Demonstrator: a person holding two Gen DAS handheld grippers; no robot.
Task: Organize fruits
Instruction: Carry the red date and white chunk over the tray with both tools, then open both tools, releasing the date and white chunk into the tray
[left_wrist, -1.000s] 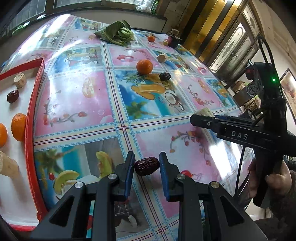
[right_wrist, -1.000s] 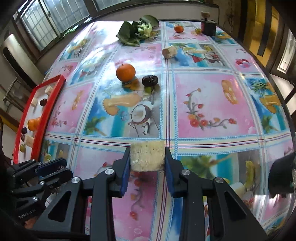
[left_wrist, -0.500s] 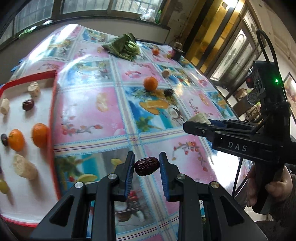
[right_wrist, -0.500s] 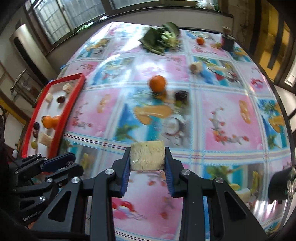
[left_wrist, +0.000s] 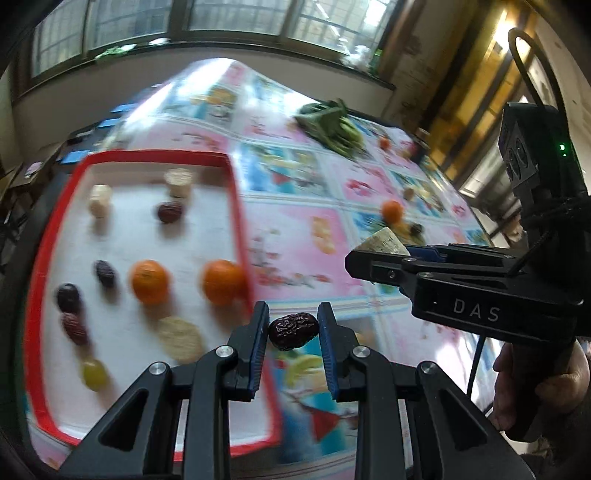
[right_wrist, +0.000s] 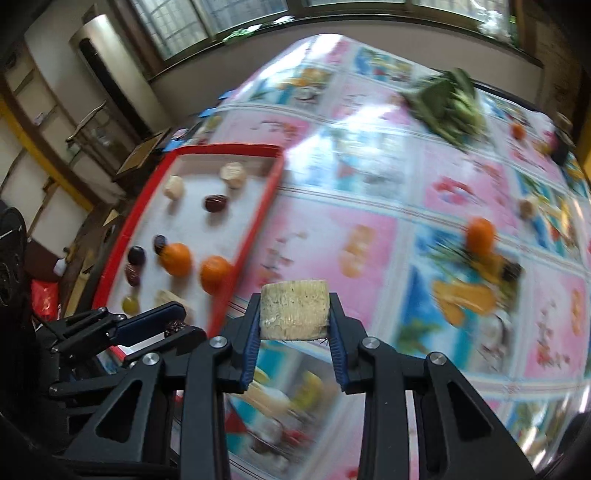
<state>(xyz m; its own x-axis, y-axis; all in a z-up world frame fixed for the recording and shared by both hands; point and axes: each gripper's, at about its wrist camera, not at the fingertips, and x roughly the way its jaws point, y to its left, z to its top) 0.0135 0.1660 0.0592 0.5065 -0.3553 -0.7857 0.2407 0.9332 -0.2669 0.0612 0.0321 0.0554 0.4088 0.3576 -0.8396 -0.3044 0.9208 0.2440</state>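
Pinched between the blue-padded fingers of the left gripper (left_wrist: 293, 330) is a wrinkled, dark red jujube (left_wrist: 293, 331), held in the air above the near right edge of the red-rimmed tray (left_wrist: 236, 195). To its right, the right gripper (right_wrist: 294, 314) clamps a pale, rough-textured cylindrical chunk (right_wrist: 294, 309), possibly sugarcane or corn cob, raised above the glossy fruit-print tablecloth (right_wrist: 369, 236). Inside the tray's white floor lie two round oranges (left_wrist: 149, 280), several dark oval dates (left_wrist: 169, 212), three more pale cut chunks (left_wrist: 180, 338) and a small green grape (left_wrist: 94, 373). Out on the cloth, well apart from the tray, sit another orange (right_wrist: 479, 230) with a dark fruit (right_wrist: 511, 273) just beside it, a further pale chunk (right_wrist: 527, 207), a small orange fruit (right_wrist: 518, 130) and a bundle of green leaves (right_wrist: 448, 107). Motion blur smears most of the table, so the small items at the far end cannot be made out. A hand (left_wrist: 543, 391) grips the right tool's handle, cut off at the frame edge.
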